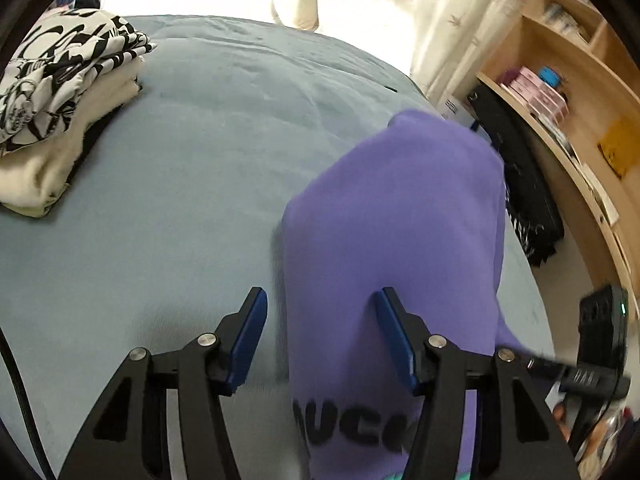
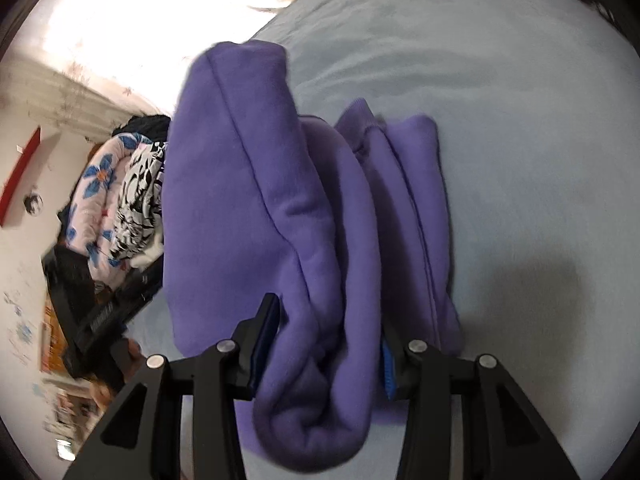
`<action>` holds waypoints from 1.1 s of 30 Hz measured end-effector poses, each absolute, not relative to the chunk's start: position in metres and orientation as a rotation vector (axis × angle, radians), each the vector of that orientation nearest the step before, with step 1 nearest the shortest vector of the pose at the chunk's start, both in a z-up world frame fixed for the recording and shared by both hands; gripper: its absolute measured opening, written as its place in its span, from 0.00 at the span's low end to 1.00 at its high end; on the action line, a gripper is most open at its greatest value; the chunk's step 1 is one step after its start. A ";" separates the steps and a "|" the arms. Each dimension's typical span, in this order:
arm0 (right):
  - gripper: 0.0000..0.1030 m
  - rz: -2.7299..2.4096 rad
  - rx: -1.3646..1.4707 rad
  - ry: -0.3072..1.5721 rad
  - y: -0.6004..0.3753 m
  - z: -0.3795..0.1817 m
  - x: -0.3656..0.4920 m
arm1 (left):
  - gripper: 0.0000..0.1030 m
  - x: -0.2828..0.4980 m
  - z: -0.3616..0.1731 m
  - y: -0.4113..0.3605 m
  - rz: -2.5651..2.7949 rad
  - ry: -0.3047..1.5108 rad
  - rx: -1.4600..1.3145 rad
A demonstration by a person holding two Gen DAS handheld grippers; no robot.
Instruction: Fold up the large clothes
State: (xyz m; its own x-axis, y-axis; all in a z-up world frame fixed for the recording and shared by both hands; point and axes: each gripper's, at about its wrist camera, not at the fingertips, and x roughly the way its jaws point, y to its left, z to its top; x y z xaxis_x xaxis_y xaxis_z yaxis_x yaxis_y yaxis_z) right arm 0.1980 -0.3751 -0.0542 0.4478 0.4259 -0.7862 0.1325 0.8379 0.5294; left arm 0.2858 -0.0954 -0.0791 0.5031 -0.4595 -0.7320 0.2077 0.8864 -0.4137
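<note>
Plainly, 1 purple sweatshirt [image 2: 288, 216] is the garment in play, bunched into thick folds on the pale blue bedspread [image 2: 520, 160]. From the right wrist view its near roll sits between the 2 fingers of the right gripper [image 2: 326, 344], both blue pads pressing into the fleece, so that gripper is clamped on it. From the left wrist view the same sweatshirt [image 1: 392, 216] stands up in 1 tall fold with black lettering low on it. The left gripper [image 1: 320, 300] has its 2 fingers spread; the right-hand pad lies against the purple cloth while the left-hand pad hangs over bare bedspread [image 1: 180, 200], gripping nothing. Farther off, 1 stack of folded clothes [image 1: 60, 92] rests on the bedspread's far left, topped by a black-and-white print. Beyond the bed, 1 wooden shelf unit [image 1: 580, 92] holds small boxes.
</note>
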 end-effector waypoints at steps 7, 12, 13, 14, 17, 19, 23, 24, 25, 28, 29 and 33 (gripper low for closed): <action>0.21 0.057 0.419 0.942 -0.381 -0.016 0.150 | 0.50 0.288 -0.063 -0.139 -0.483 0.970 -0.163; 0.21 -0.043 0.464 1.001 -0.402 -0.058 0.121 | 0.49 0.273 -0.062 -0.194 -0.514 0.951 -0.022; 0.21 -0.050 0.476 1.019 -0.404 -0.069 0.122 | 0.49 0.271 -0.066 -0.206 -0.475 0.946 0.029; 0.21 -0.055 0.493 1.021 -0.405 -0.078 0.124 | 0.49 0.270 -0.069 -0.213 -0.439 0.937 0.068; 0.21 -0.065 0.476 0.978 -0.399 -0.070 0.130 | 0.40 0.267 -0.058 -0.217 -0.400 0.911 0.078; 0.21 -0.048 0.418 0.949 -0.389 -0.059 0.134 | 0.35 0.269 -0.052 -0.205 -0.409 0.911 0.048; 0.21 0.034 0.430 0.927 -0.378 -0.059 0.144 | 0.33 0.276 -0.054 -0.184 -0.390 0.931 0.018; 0.21 0.036 0.439 0.930 -0.379 -0.062 0.145 | 0.33 0.276 -0.055 -0.181 -0.391 0.929 0.014; 0.21 0.036 0.453 0.938 -0.379 -0.067 0.147 | 0.33 0.278 -0.059 -0.181 -0.395 0.928 0.018; 0.22 0.032 0.488 0.981 -0.382 -0.093 0.149 | 0.35 0.278 -0.073 -0.190 -0.394 0.924 0.071; 0.22 0.038 0.498 0.973 -0.384 -0.095 0.146 | 0.35 0.278 -0.076 -0.192 -0.386 0.918 0.077; 0.38 0.034 0.531 1.010 -0.394 -0.078 0.144 | 0.35 0.275 -0.067 -0.188 -0.390 0.893 0.048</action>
State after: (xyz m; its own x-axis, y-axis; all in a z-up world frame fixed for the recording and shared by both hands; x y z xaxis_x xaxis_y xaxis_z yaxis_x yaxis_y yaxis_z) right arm 0.1442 -0.3941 -0.0778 0.5422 0.2675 -0.7965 0.2135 0.8730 0.4385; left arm 0.2753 -0.1878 -0.0667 0.5615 -0.3111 -0.7668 0.3507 0.9288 -0.1200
